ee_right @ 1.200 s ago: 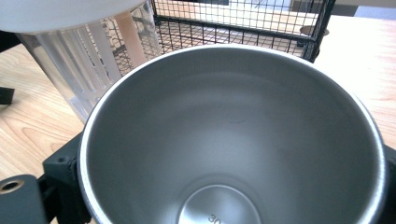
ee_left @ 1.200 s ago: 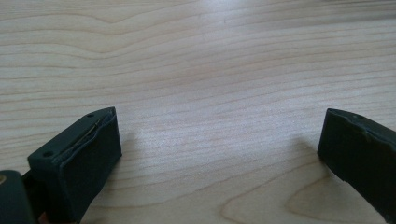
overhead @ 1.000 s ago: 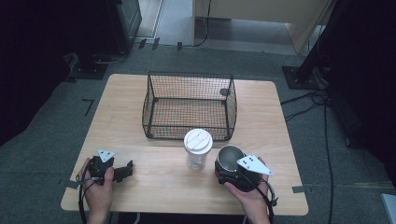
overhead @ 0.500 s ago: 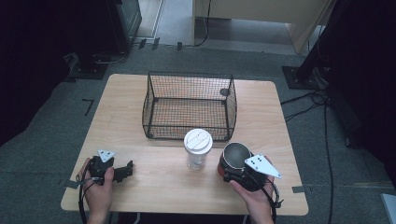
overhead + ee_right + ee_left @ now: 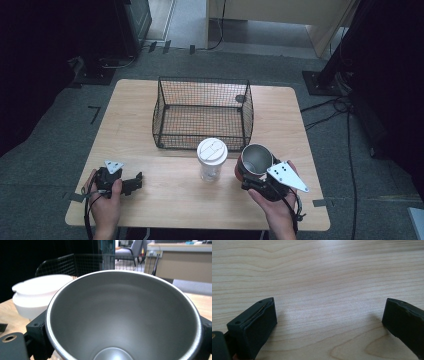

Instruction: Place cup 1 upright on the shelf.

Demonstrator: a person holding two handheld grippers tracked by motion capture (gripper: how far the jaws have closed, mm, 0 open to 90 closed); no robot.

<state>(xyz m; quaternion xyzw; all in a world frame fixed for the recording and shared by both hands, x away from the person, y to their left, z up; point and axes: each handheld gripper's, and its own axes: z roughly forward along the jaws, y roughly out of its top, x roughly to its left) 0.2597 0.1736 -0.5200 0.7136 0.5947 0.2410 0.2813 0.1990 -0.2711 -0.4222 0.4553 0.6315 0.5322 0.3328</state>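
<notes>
A wire basket sits mid-tabletop toward the far edge, a lidded cup before it, a metal cup just right of that, near the front right corner.

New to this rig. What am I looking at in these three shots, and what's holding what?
No robot arm here: a person holds a hand-held two-jaw gripper in each hand at a light wooden table. The wide shot comes from a fixed camera above, looking down. The other two come from cameras riding on each gripper, looking along its black jaws.

On the table stand a black wire basket and a clear plastic cup with a white lid.

The right gripper grips a steel cup with a red outside, tilted towards the camera; its own view looks straight into the cup. The left gripper rests on the table, jaws wide apart with bare wood between them.
</notes>
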